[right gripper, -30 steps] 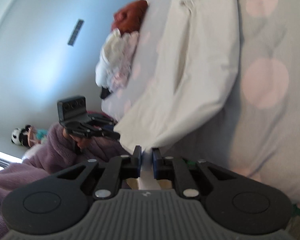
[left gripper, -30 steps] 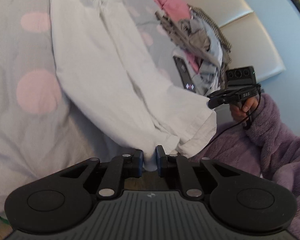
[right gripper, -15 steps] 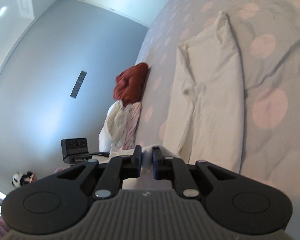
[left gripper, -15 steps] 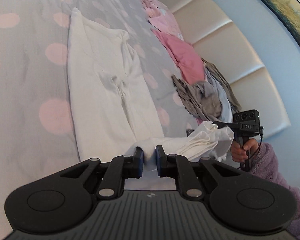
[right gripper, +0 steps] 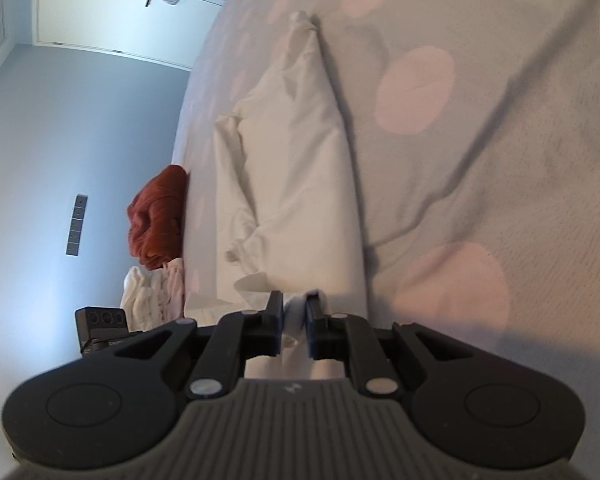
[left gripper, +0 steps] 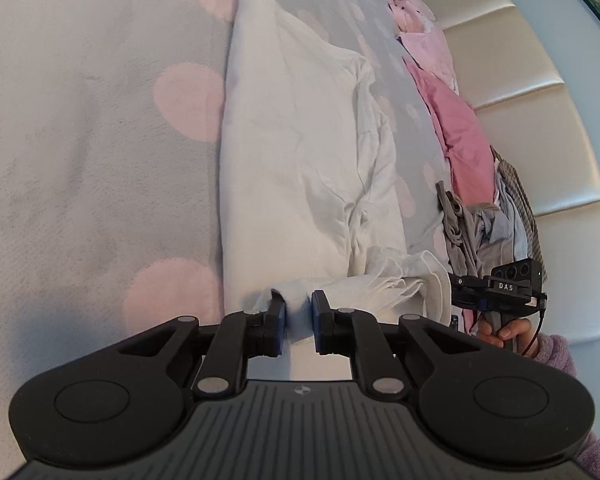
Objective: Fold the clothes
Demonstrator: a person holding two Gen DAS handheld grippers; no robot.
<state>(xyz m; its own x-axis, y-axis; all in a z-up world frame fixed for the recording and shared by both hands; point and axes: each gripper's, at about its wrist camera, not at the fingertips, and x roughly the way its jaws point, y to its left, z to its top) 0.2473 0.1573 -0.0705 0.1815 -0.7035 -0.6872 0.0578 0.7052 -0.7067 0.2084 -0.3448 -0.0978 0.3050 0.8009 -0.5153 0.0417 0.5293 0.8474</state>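
A white garment (left gripper: 292, 168) lies stretched lengthwise on the bed (left gripper: 80, 140), whose grey cover has pink dots. The left gripper (left gripper: 298, 314) has its fingers narrowed onto a bunch of the garment's near edge, and the right gripper (right gripper: 294, 316) pinches the same edge in the same way. In the left wrist view, a heap of grey clothes (left gripper: 484, 224) and pink clothes (left gripper: 456, 136) lies at 2 o'clock beside the cream headboard (left gripper: 540, 120). In the right wrist view, a rust-red cloth (right gripper: 156, 216) sits at 9 o'clock.
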